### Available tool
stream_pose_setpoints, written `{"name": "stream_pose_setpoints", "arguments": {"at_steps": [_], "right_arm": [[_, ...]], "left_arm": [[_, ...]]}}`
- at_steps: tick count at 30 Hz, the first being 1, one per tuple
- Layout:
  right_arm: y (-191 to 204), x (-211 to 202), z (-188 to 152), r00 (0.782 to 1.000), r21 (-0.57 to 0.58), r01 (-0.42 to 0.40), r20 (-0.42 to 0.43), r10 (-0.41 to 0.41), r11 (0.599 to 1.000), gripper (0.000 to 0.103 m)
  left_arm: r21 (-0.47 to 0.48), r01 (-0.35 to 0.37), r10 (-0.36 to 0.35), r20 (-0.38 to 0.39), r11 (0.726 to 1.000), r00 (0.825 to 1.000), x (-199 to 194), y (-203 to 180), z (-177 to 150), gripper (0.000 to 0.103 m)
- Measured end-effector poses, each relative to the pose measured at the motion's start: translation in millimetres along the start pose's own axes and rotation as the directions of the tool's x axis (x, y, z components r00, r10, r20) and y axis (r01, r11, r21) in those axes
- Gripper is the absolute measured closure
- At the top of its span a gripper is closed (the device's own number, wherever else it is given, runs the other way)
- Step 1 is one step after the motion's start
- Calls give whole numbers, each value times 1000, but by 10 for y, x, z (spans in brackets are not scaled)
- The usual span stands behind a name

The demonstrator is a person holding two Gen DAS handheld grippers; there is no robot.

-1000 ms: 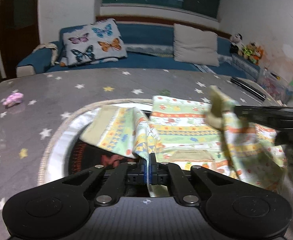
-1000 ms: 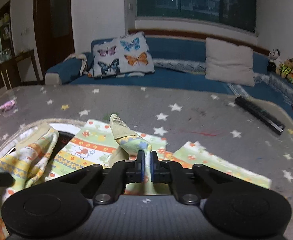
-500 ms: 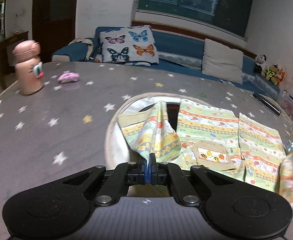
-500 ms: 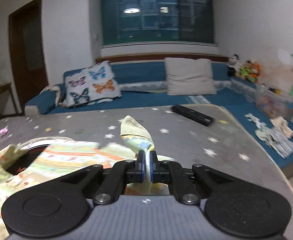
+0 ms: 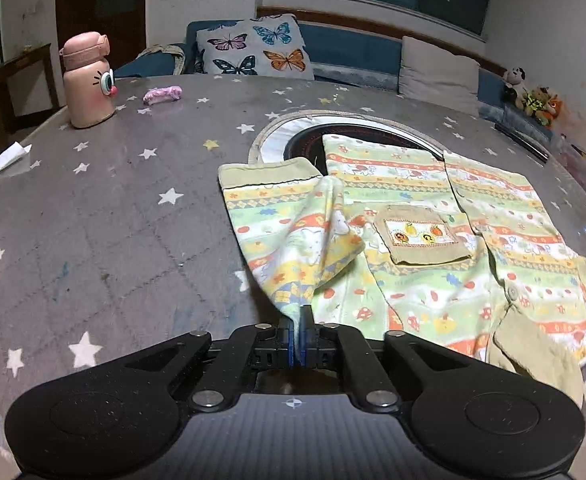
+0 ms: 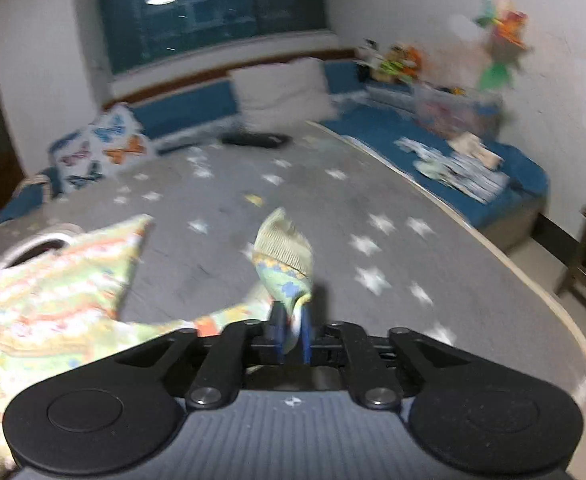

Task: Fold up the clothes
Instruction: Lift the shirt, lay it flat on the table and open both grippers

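A child's patterned shirt (image 5: 433,216) in green, yellow and orange, with tan cuffs and a tan chest pocket (image 5: 421,236), lies spread on the grey star-print table (image 5: 113,216). My left gripper (image 5: 300,334) is shut on the near end of its left sleeve (image 5: 293,232), pulled up off the table. In the blurred right wrist view the shirt (image 6: 53,300) trails to the left. My right gripper (image 6: 291,334) is shut on the other sleeve's tan-cuffed end (image 6: 285,256), held above the table.
A pink bottle (image 5: 87,80) and a small pink object (image 5: 163,94) stand at the far left. A round mat (image 5: 277,140) lies under the shirt. A dark remote (image 6: 257,140) lies far back. A blue sofa with cushions (image 5: 253,48) runs behind the table.
Both grippers have pulled back and apart with the sleeves. The shirt now lies spread flat, pocket up. The right view has swung to the right and is blurred.
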State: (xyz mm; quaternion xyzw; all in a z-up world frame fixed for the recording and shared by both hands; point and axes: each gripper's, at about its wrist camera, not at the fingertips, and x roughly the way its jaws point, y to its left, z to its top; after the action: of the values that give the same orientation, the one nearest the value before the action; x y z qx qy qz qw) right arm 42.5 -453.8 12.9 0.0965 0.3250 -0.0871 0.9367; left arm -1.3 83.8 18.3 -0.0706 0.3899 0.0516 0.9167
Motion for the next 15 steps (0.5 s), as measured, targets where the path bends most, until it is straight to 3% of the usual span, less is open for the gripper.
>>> {"name": "stream_pose_setpoints", "arguments": {"at_steps": [3, 7, 11, 15], "right_arm": [[-94, -105, -7, 998, 23, 49, 36, -50, 999, 87], [-97, -264, 94, 992, 12, 62, 112, -63, 998, 85], [103, -177, 196, 992, -61, 5, 126, 3, 998, 83], [269, 58, 205, 997, -122, -34, 65, 42, 992, 83]], "left_arm": [[-2, 4, -4, 24, 1000, 1000, -87, 61, 27, 90], [5, -13, 13, 75, 1000, 997, -205, 117, 80, 70], [-15, -32, 33, 113, 999, 993, -273, 195, 141, 67], [-33, -57, 60, 120, 998, 991, -267, 259, 182, 66]]}}
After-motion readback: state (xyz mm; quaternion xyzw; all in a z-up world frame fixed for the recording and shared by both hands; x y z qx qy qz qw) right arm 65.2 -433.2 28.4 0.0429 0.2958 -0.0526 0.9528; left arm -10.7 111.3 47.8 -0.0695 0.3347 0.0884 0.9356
